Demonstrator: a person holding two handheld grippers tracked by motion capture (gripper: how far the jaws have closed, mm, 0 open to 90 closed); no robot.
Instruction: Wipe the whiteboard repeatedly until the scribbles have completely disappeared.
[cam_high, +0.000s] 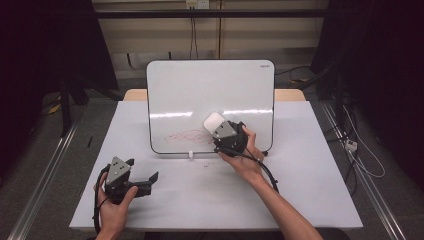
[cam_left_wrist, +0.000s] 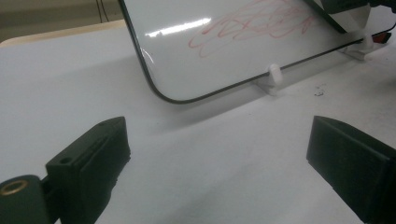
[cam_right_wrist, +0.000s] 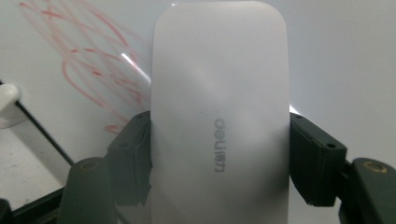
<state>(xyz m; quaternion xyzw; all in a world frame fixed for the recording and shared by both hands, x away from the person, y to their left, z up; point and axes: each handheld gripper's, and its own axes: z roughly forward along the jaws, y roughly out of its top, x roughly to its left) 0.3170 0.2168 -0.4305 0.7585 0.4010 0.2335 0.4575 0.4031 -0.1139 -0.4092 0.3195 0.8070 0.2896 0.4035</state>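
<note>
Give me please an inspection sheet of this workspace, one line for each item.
Surface: white table, some small dark specks near the board.
Job's things: whiteboard upright on white feet, red scribble low on it; white eraser at the board.
Clutter: nothing seen.
Grippers: right gripper shut on the eraser; left gripper open, empty, low over the table.
Cables: black cable trails from the right gripper.
Surroundings: dim room, floor rails, wall wires.
</note>
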